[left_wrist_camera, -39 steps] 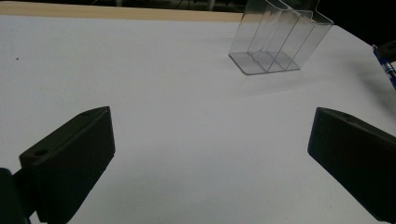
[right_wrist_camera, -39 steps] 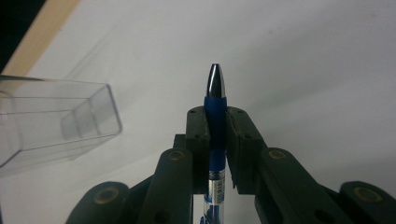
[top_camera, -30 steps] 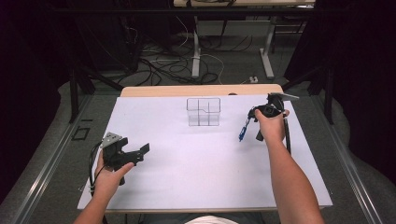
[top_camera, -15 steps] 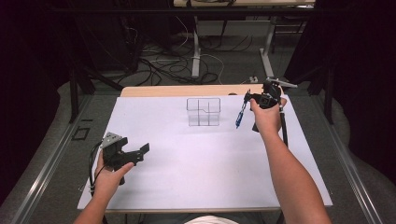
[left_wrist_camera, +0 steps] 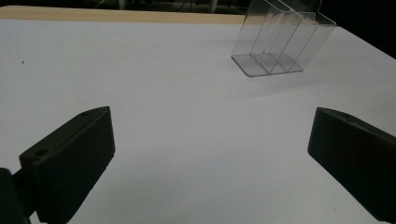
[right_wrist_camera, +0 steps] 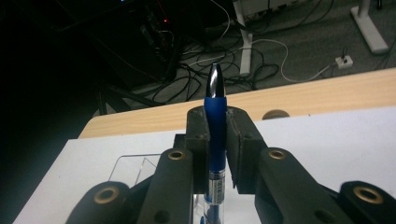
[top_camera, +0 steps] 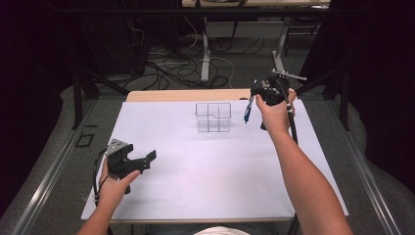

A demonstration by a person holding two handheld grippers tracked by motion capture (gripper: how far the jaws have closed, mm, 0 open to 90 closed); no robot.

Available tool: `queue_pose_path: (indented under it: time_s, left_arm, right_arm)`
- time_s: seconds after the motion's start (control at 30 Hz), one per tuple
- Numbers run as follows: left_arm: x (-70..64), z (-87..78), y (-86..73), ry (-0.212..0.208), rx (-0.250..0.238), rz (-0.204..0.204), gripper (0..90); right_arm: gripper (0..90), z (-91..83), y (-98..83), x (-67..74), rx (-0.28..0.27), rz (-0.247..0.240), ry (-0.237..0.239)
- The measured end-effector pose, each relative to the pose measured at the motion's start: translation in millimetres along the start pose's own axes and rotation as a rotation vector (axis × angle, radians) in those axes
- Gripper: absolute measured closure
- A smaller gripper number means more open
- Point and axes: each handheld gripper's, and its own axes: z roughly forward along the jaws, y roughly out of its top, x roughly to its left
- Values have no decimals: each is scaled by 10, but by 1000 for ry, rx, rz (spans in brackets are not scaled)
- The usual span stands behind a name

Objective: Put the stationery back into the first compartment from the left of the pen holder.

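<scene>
Your right claw (top_camera: 258, 94) is clamped tight on a blue pen (top_camera: 248, 109), both pads squeezing the dark blue grip section. In the right gripper view the pen (right_wrist_camera: 215, 122) runs straight up between the jaws, its silvery tip poking out past them and the clear barrel trailing down toward the camera. From the high view, that pen hangs tilted off the claw, up in the air over the far right part of the table (top_camera: 205, 186), close to the far edge. Just to its left stands a clear plastic organizer (top_camera: 213, 117), upright near the middle of the far edge, its compartments see-through; pen and organizer are apart, not touching.

Your left claw (top_camera: 147, 159) sits near the table's left edge toward the near corner, jaws spread wide with nothing between them. In the left gripper view there's bare white table between the two black jaws, and the organizer (left_wrist_camera: 280, 42) shows well ahead, up toward the far edge.
</scene>
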Motion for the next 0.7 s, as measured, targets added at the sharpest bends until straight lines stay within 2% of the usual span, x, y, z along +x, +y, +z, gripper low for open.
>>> queue_pose_path:
  time_s: [0.07,0.2,0.23,0.27,0.7]
  left_arm:
    - [-1,-2,1,0,0,1,5]
    - [-5,-2,0,-2,1,2,5]
    - [-6,-2,0,-4,0,3,5]
    - [-7,-2,0,-4,0,3,5]
    - [-13,-13,8,6,-12,4,5]
  right_arm:
    - [805,-17,34,98,-13,-32,5]
    - [804,-16,60,190,-41,-46,12]
    - [805,-14,75,231,-48,-71,15]
    - [804,-4,75,260,-63,-73,13]
    - [805,152,93,549,-69,-135,48]
